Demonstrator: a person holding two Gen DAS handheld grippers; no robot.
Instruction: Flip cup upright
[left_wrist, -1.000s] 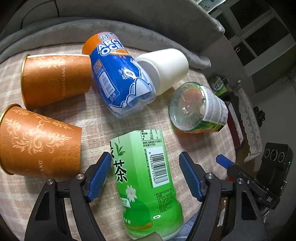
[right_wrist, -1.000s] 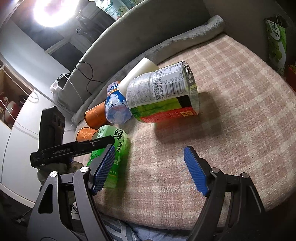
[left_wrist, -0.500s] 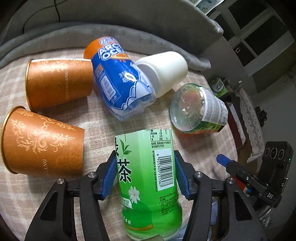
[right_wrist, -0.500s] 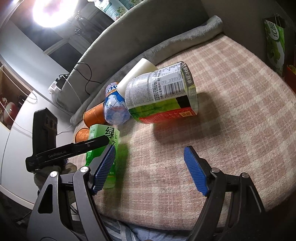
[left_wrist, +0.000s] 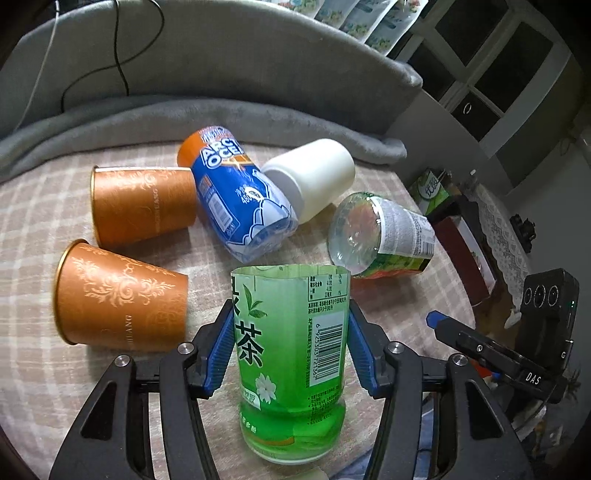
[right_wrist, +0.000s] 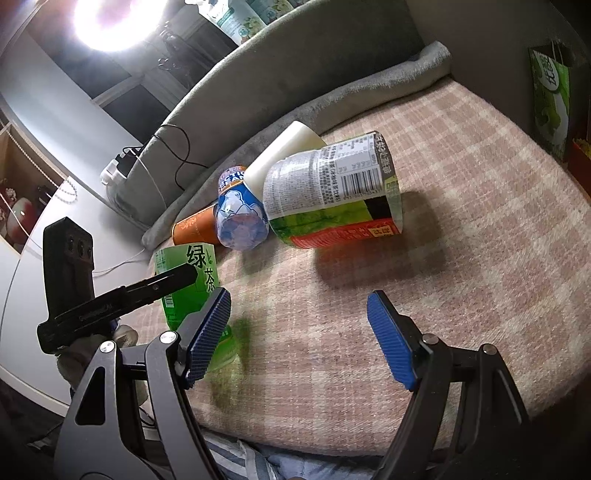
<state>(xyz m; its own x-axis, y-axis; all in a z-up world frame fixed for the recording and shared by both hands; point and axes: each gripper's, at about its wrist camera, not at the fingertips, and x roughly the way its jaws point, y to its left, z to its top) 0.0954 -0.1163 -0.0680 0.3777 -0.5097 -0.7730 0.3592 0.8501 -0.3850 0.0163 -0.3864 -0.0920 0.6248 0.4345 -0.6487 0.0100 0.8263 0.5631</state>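
Note:
My left gripper (left_wrist: 290, 350) is shut on the green tea cup (left_wrist: 291, 354), a cut green bottle with its open rim up, held nearly upright near the front edge of the plaid cushion (left_wrist: 37, 221). The same cup shows in the right wrist view (right_wrist: 188, 288), standing upright with the left gripper (right_wrist: 122, 295) on it. My right gripper (right_wrist: 299, 343) is open and empty above the cushion (right_wrist: 480, 240), to the right of the cup.
Two orange paper cups (left_wrist: 140, 203) (left_wrist: 118, 295), a blue bottle cup (left_wrist: 240, 195), a white cup (left_wrist: 314, 177) and a clear green-labelled cup (left_wrist: 380, 232) lie on their sides behind. A grey blanket (left_wrist: 184, 114) rims the back. A green bag (right_wrist: 550, 96) stands far right.
My left gripper has closed on the green tea cup and tipped it from lying flat to nearly upright. My right gripper has stayed open and almost still.

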